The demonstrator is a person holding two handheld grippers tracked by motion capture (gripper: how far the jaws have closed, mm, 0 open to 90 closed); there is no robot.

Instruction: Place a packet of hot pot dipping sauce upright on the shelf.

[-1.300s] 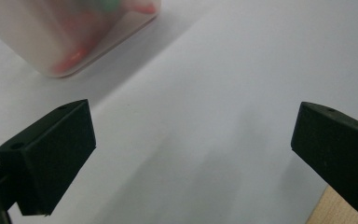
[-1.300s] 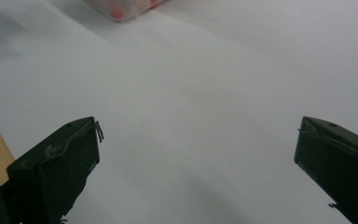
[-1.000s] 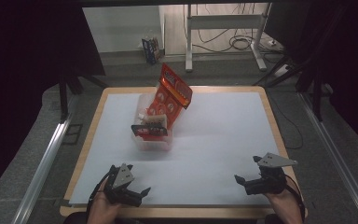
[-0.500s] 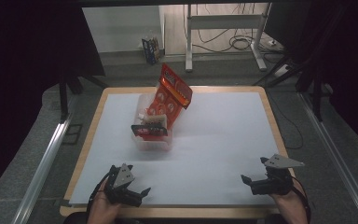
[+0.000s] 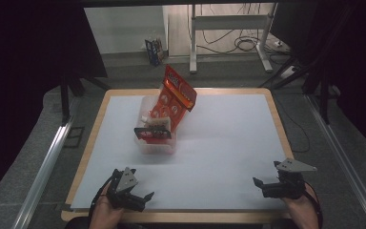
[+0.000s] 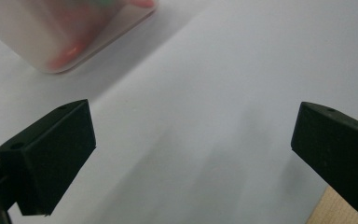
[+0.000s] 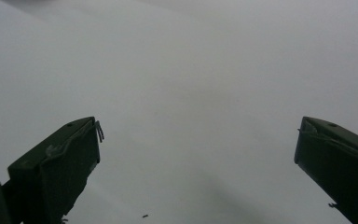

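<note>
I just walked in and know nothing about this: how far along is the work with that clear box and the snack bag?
Looks done: the red snack bag stands leaning in the clear plastic box with smaller items. In hand: nothing. The left tongs and right tongs sit open at the table's near edge, well apart from the box. What is left cannot be told; perhaps the packing is finished.

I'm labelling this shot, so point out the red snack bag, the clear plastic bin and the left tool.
red snack bag [image 5: 177, 95], high view, middle of its printed front.
clear plastic bin [image 5: 156, 145], high view, near wall.
left tool [image 5: 142, 200], high view, midway between its open fingertips.
</note>
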